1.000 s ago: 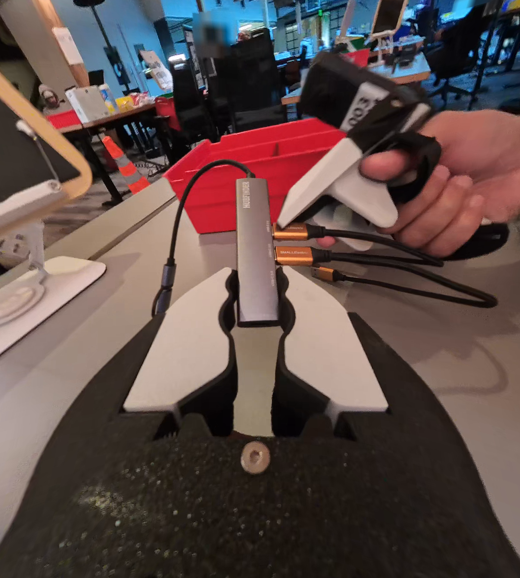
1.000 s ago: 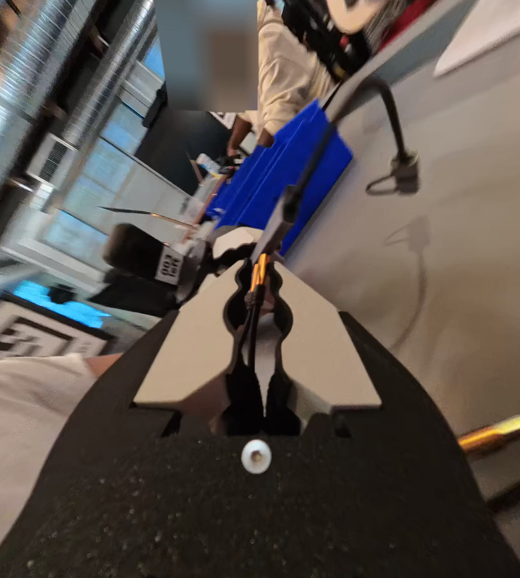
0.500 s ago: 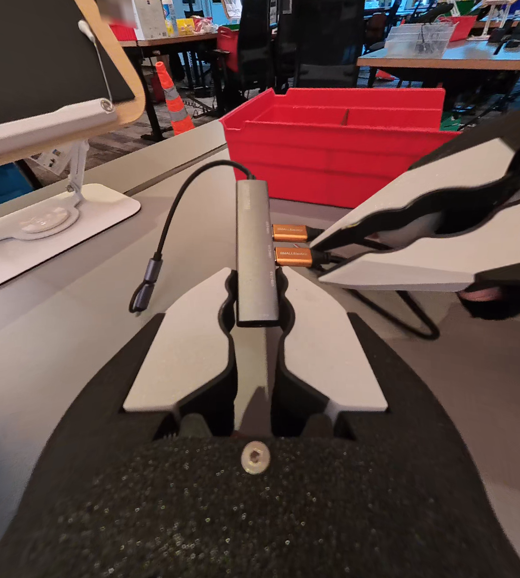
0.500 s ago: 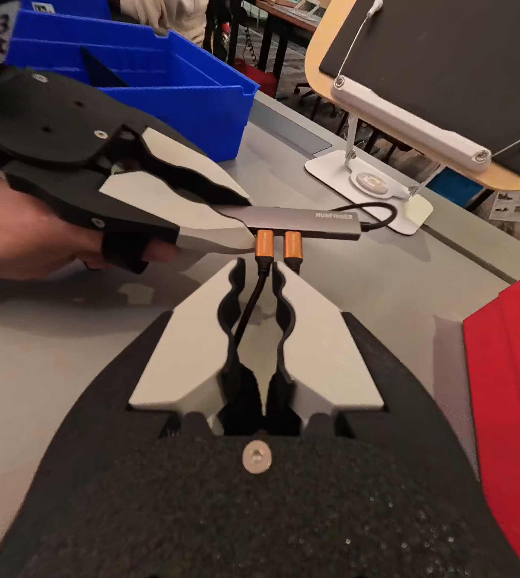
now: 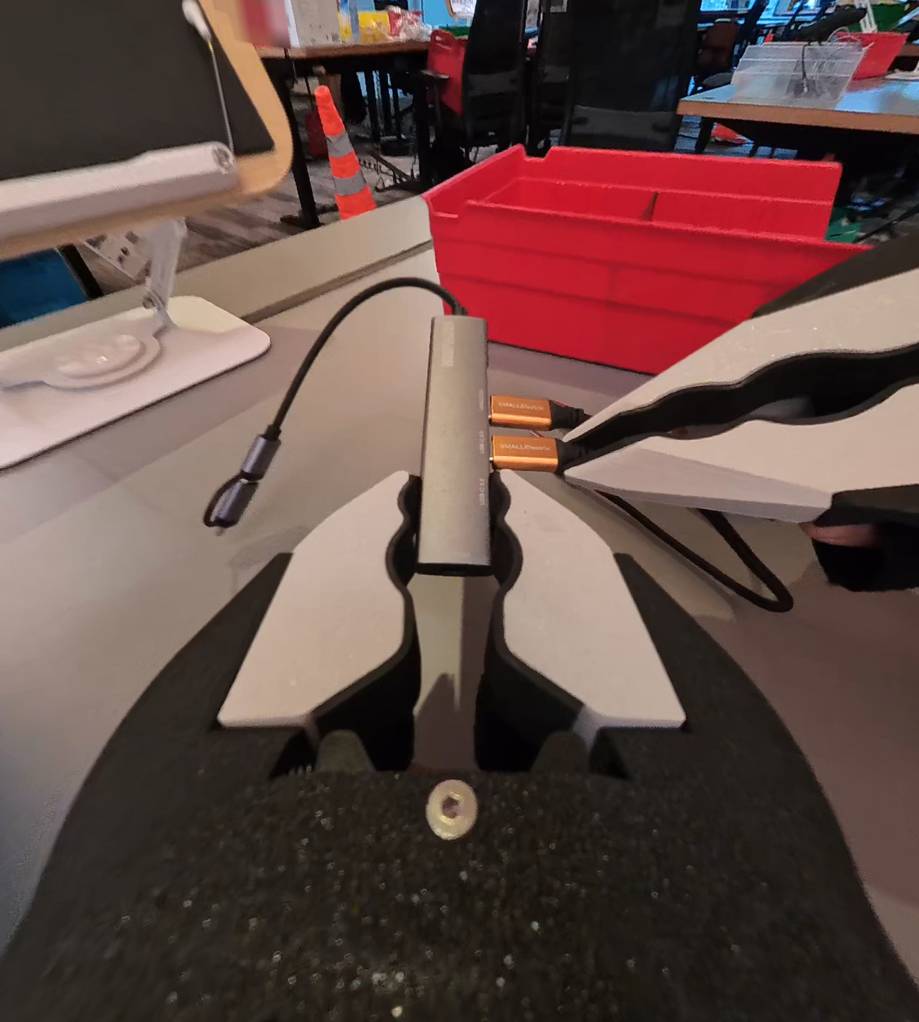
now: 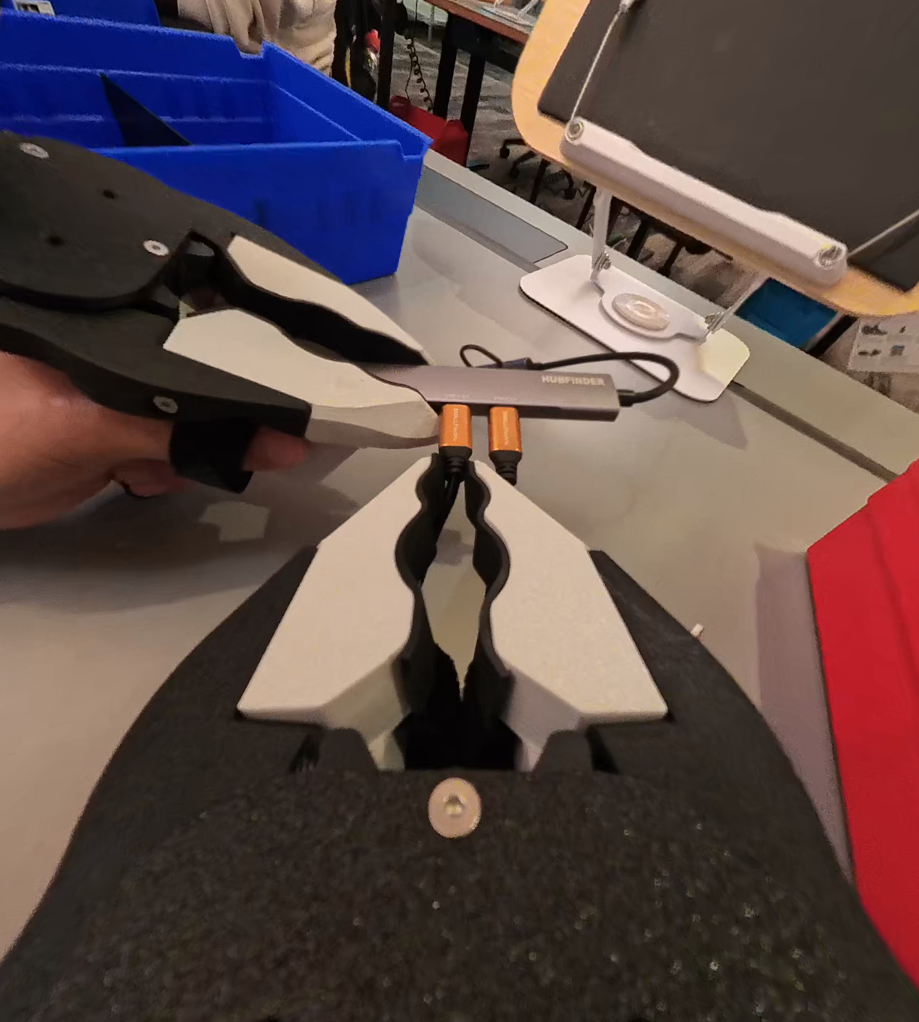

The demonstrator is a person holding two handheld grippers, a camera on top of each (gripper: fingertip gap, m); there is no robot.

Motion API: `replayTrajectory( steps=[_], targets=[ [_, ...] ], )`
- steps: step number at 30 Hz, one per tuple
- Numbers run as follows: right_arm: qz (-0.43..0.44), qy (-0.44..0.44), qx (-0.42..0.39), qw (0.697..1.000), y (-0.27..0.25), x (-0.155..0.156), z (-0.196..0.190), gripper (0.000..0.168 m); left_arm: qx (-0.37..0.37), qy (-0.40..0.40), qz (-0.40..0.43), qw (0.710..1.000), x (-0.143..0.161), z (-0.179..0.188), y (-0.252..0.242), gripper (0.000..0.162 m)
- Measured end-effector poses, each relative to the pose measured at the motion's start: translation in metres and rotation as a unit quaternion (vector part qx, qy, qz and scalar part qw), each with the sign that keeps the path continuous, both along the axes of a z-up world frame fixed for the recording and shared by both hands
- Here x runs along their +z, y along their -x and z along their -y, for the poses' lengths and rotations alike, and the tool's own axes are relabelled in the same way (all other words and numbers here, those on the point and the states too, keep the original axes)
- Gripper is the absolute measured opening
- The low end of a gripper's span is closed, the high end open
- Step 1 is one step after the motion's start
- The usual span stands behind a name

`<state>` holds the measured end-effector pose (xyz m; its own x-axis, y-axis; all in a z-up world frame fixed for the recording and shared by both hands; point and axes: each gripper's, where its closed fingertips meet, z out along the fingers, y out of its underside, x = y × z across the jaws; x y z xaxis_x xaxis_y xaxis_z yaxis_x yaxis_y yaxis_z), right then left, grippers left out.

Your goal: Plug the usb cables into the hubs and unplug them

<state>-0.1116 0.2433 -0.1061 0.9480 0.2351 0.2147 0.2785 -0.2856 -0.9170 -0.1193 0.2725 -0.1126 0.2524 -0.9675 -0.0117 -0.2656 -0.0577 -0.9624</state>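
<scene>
My left gripper (image 5: pixel 454 486) is shut on the near end of a slim grey USB hub (image 5: pixel 452 398), held level just above the grey table (image 5: pixel 114 553). Two orange plugs (image 5: pixel 523 432) sit in the hub's right side. My right gripper (image 6: pixel 454 470) is shut on the black cable just behind the nearer orange plug (image 6: pixel 456 434); the second plug (image 6: pixel 504 437) is beside it. In the left wrist view the right gripper (image 5: pixel 567 454) comes in from the right. In the right wrist view the left gripper (image 6: pixel 424 395) holds the hub (image 6: pixel 529 390) from the left.
A red bin (image 5: pixel 639 249) stands behind the hub and a blue bin (image 6: pixel 225 138) behind the left gripper. A tablet on a white stand (image 5: pixel 86 359) is at the table's far edge. The hub's own short cable (image 5: pixel 247 475) dangles with a loose connector. The grippers are tip to tip, or close to it.
The right gripper has swung from a tilted pose to level with the table, its tips on the cable behind the nearer plug. The left gripper has kept hold of the hub.
</scene>
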Motion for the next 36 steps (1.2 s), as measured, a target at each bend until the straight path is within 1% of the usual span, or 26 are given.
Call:
replayTrajectory(
  steps=[3, 9, 12, 18, 22, 24, 26, 28, 29, 30, 31, 32, 33, 34, 35, 36],
  targets=[
    [-0.003, 0.000, -0.003, 1.000, -0.001, -0.001, 0.003, 0.004, -0.001, -0.017, -0.007, 1.000, -0.001, 0.002, -0.002, 0.023],
    [-0.014, 0.007, -0.019, 1.000, -0.006, -0.005, 0.007, 0.004, -0.007, 0.000, -0.009, 1.000, -0.007, 0.005, -0.007, 0.024],
    [-0.016, 0.007, -0.020, 1.000, -0.007, -0.005, 0.009, 0.004, -0.010, -0.010, -0.010, 1.000, -0.008, 0.006, -0.008, 0.024],
    [-0.018, 0.004, -0.024, 1.000, -0.009, -0.006, 0.010, 0.004, -0.013, 0.008, -0.012, 1.000, -0.010, 0.004, -0.010, 0.024],
    [-0.020, 0.006, -0.027, 0.999, -0.010, -0.005, 0.011, 0.001, -0.008, 0.039, -0.011, 0.999, -0.012, -0.003, -0.010, 0.024],
    [-0.018, 0.004, -0.026, 0.999, -0.010, -0.005, 0.013, 0.000, -0.004, 0.024, -0.011, 1.000, -0.011, -0.002, -0.009, 0.024],
    [-0.018, 0.006, -0.028, 0.999, -0.011, -0.005, 0.014, 0.001, -0.012, 0.034, -0.013, 0.999, -0.012, -0.002, -0.010, 0.024],
    [-0.022, 0.004, -0.030, 0.999, -0.012, -0.004, 0.014, 0.000, -0.006, 0.029, -0.016, 0.999, -0.013, -0.004, -0.011, 0.024],
    [-0.019, 0.003, -0.030, 0.999, -0.013, -0.004, 0.015, 0.000, 0.015, 0.029, -0.021, 0.999, -0.014, -0.012, -0.009, 0.024],
    [-0.014, -0.019, -0.036, 0.999, -0.016, 0.005, 0.020, 0.000, 0.067, 0.031, -0.025, 0.997, -0.016, -0.035, 0.000, 0.023],
    [-0.001, -0.033, -0.042, 0.999, -0.021, 0.014, 0.026, 0.000, 0.111, 0.059, -0.012, 0.992, -0.015, -0.064, 0.014, 0.023],
    [-0.004, -0.041, -0.046, 0.998, -0.023, 0.018, 0.033, 0.000, 0.122, 0.096, 0.009, 0.988, -0.013, -0.080, 0.024, 0.023],
    [-0.023, -0.033, -0.041, 0.998, -0.021, 0.015, 0.037, 0.000, 0.112, 0.073, 0.014, 0.991, -0.009, -0.077, 0.027, 0.023],
    [-0.040, -0.022, -0.028, 0.999, -0.017, 0.010, 0.039, 0.000, 0.095, 0.027, 0.002, 0.995, -0.008, -0.065, 0.022, 0.023],
    [-0.039, -0.025, -0.021, 0.999, -0.015, 0.011, 0.038, 0.000, 0.081, 0.009, -0.004, 0.997, -0.008, -0.055, 0.015, 0.023],
    [-0.024, -0.034, -0.024, 0.999, -0.018, 0.013, 0.035, 0.000, 0.078, 0.021, -0.003, 0.997, -0.009, -0.053, 0.010, 0.023]
  ],
)
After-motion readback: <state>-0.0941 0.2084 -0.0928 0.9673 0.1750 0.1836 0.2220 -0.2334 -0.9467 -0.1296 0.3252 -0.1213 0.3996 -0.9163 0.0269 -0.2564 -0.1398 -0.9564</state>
